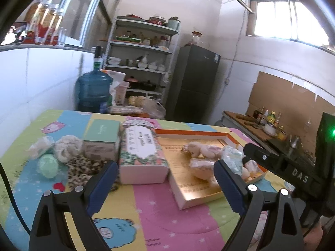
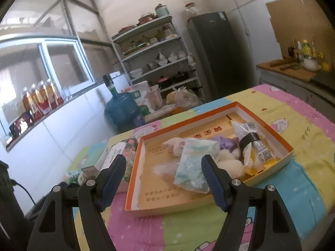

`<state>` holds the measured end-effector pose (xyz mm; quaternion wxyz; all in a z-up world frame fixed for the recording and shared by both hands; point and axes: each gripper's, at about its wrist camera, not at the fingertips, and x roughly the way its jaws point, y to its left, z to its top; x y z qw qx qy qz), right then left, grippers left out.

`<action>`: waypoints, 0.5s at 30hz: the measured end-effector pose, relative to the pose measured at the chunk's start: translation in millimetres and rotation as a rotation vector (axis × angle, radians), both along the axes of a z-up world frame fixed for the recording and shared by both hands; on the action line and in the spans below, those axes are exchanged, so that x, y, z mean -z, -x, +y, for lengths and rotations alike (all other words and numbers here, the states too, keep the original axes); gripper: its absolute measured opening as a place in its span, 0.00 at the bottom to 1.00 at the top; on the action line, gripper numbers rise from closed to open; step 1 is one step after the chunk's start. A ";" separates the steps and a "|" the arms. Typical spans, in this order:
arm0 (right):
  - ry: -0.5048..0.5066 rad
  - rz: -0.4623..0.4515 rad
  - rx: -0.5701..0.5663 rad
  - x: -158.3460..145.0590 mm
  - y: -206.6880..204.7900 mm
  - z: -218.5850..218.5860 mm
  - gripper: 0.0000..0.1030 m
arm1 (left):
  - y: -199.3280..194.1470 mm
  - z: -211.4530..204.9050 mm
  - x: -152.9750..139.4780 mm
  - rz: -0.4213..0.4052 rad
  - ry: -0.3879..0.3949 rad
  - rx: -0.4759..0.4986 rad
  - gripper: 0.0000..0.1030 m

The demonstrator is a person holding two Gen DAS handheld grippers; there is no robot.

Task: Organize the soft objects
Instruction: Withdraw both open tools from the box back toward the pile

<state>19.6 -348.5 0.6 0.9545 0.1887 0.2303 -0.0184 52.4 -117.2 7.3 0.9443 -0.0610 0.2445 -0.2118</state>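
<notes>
An orange-rimmed shallow box [image 2: 189,117] [image 1: 209,135] lies on the striped quilt and holds soft things: a pale plush toy [image 1: 202,149], a blue-patterned packet [image 2: 193,165], a purple item [image 2: 225,143] and a yellow pouch [image 2: 258,154]. Left of the box, a leopard-print cloth [image 1: 80,168], a green ball [image 1: 47,165] and white fluffy pieces [image 1: 67,147] lie loose on the quilt. My left gripper [image 1: 165,170] is open above the quilt, nothing between its fingers. My right gripper [image 2: 163,165] is open in front of the box, holding nothing.
A floral tissue box [image 1: 142,156] and a green-topped carton [image 1: 101,139] stand between the loose items and the orange box. Beyond the bed are a blue water jug [image 1: 94,92], a shelf rack [image 1: 142,58], a dark fridge [image 1: 194,81] and a counter with bottles [image 2: 301,62].
</notes>
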 end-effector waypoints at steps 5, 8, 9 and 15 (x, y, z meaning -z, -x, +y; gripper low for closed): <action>0.014 0.005 -0.031 -0.2 1.0 19.6 0.74 | 2.2 18.2 1.4 0.008 -0.017 -0.045 0.91; 0.020 0.008 -0.046 -0.3 0.6 31.5 0.74 | 4.9 31.0 2.7 0.016 -0.009 -0.065 0.91; 0.022 0.009 -0.052 -0.5 0.5 35.1 0.74 | 6.6 34.7 2.9 0.017 -0.006 -0.070 0.91; 0.038 0.016 -0.089 -1.8 0.1 59.2 0.74 | 10.6 56.1 3.1 0.020 0.003 -0.107 0.91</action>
